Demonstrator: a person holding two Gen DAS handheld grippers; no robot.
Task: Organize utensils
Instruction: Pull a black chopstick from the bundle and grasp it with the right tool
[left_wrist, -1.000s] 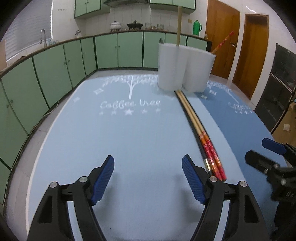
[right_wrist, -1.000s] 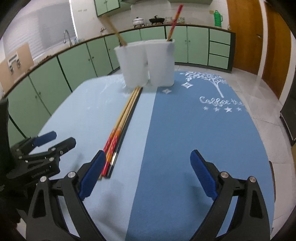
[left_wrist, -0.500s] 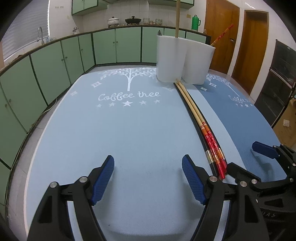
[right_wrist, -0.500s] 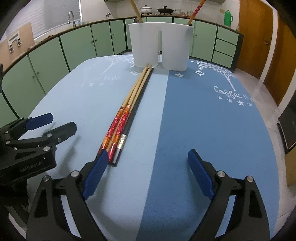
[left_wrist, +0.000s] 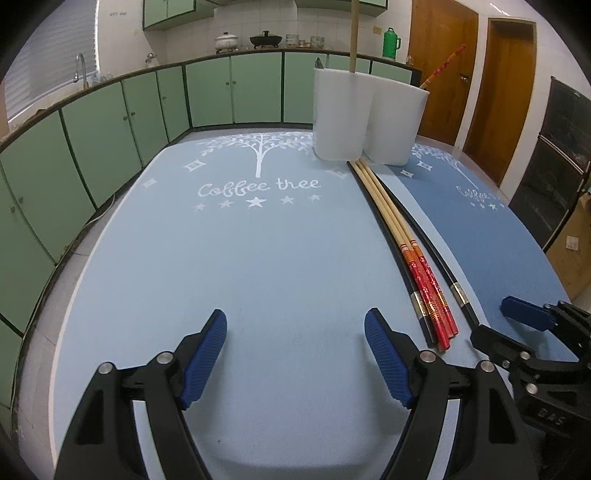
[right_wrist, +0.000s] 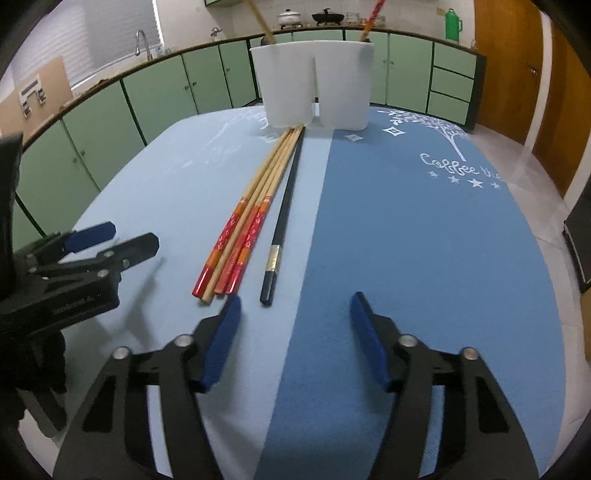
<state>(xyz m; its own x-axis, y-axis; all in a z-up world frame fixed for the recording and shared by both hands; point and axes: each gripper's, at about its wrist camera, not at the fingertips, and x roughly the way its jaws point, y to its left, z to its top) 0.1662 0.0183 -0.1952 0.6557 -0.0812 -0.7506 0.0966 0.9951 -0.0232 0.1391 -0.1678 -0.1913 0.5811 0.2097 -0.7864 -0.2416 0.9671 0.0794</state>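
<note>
— Red-and-tan chopsticks (right_wrist: 240, 236) lie in a tight bundle on the pale-blue mat (left_wrist: 229, 266), with a black chopstick (right_wrist: 282, 221) just beside them on the side nearer the dark-blue mat (right_wrist: 424, 258). Tips point at the holder. Confirm?

— Confirmed. The white two-compartment holder (right_wrist: 314, 88) stands at the far end of the bundle. One chopstick stands in each compartment and leans out over the rim.

— Right gripper (right_wrist: 293, 332)?

— Its jaws have just been closing and now stand partly apart, nothing between the blue pads. They sit just short of the near ends of the chopsticks, no contact visible.

— Left gripper (left_wrist: 295, 354)?

— Jaws wide apart over bare pale-blue mat, nothing between them. The bundle lies beside its right finger, apart from it.

— Surroundings?

— Green cabinets (left_wrist: 140, 110) along the wall, wooden doors (left_wrist: 509, 88) beyond the holder.
</note>
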